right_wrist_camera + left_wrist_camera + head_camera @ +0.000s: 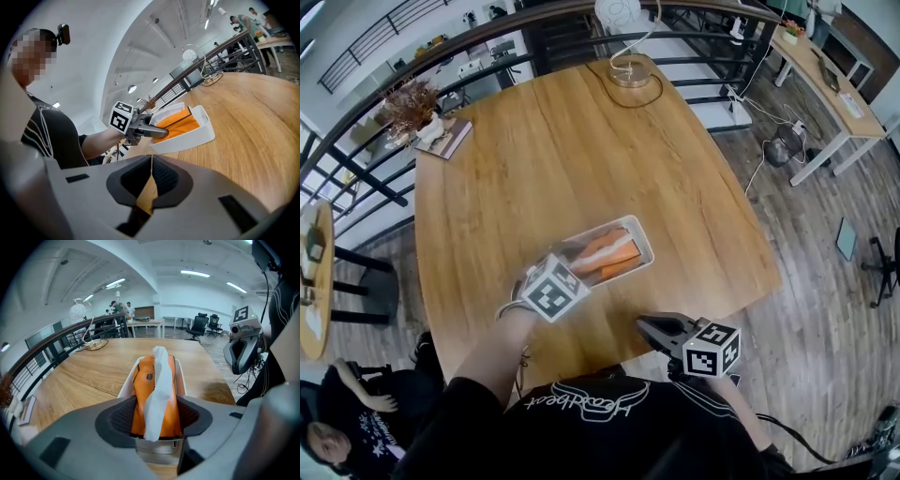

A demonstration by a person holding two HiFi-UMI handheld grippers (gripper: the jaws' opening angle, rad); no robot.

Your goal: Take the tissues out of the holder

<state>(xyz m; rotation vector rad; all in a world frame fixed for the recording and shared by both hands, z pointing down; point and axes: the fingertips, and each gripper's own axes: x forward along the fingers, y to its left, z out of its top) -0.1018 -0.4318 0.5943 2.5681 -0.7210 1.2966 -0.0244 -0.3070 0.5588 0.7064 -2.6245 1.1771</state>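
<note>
Left gripper (157, 418) grips tissue pack (142, 387) in holder (127, 380): lift straight up, steadily; right gripper (151, 176) clenched, empty.

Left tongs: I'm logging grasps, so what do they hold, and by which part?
The left tongs clamp the orange tissue pack by its two sides, at its near end.

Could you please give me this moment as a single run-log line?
left gripper: shut on orange tissue pack | pack: in white holder | right gripper: shut, empty, apart from holder
</note>
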